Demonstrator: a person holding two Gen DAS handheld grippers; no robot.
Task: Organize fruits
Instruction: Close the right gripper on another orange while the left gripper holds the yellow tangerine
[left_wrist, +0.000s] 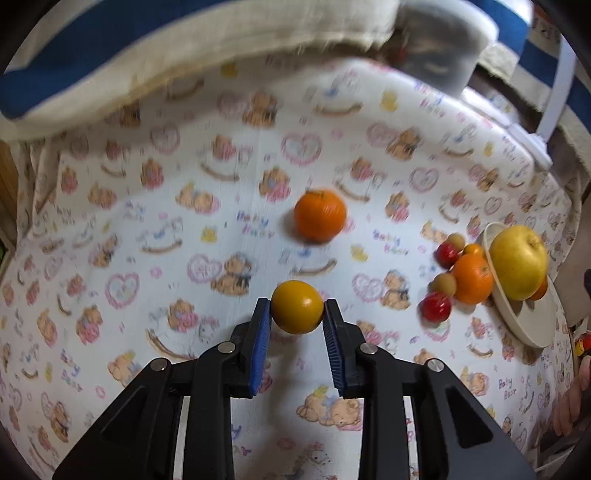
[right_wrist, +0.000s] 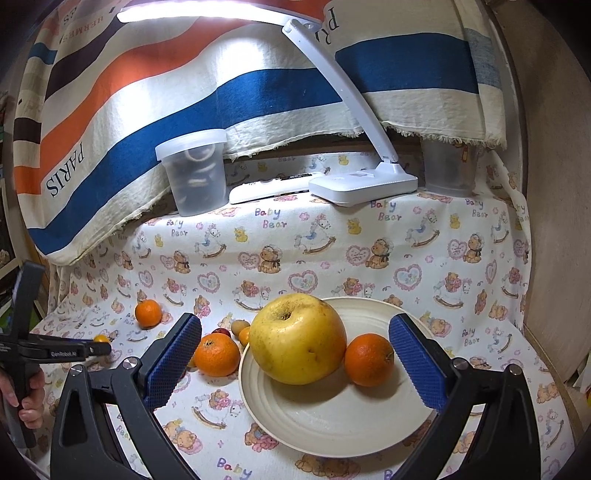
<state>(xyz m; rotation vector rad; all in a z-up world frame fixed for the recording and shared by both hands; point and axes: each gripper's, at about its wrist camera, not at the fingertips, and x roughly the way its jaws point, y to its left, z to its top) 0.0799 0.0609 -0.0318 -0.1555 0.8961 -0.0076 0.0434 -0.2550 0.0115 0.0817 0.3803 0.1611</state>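
1. Cream plate (right_wrist: 332, 424) holds two fruits so far: a big yellow apple (right_wrist: 297, 338) and a tangerine (right_wrist: 368, 359) just beside it, near touching.
2. Left gripper (left_wrist: 297, 314) is clamped on a small yellow-orange fruit (left_wrist: 297, 311), pads pressing both sides, low over the cloth (left_wrist: 147, 221) and well apart from the plate.
3. Right gripper (right_wrist: 295, 363) stands wide, holding nothing, its fingers either side of the plate's fruit.
4. Still loose on the cloth: one orange (left_wrist: 320, 215) alone mid-table, another orange (right_wrist: 217, 354) against the plate's rim, and a cluster of small red and tan fruits (left_wrist: 443, 280) beside it.
5. Judged from this, the job is early: most fruit remains off the plate.
6. Lidded tub (right_wrist: 195, 171) at the back holds something pale; contents unclear.
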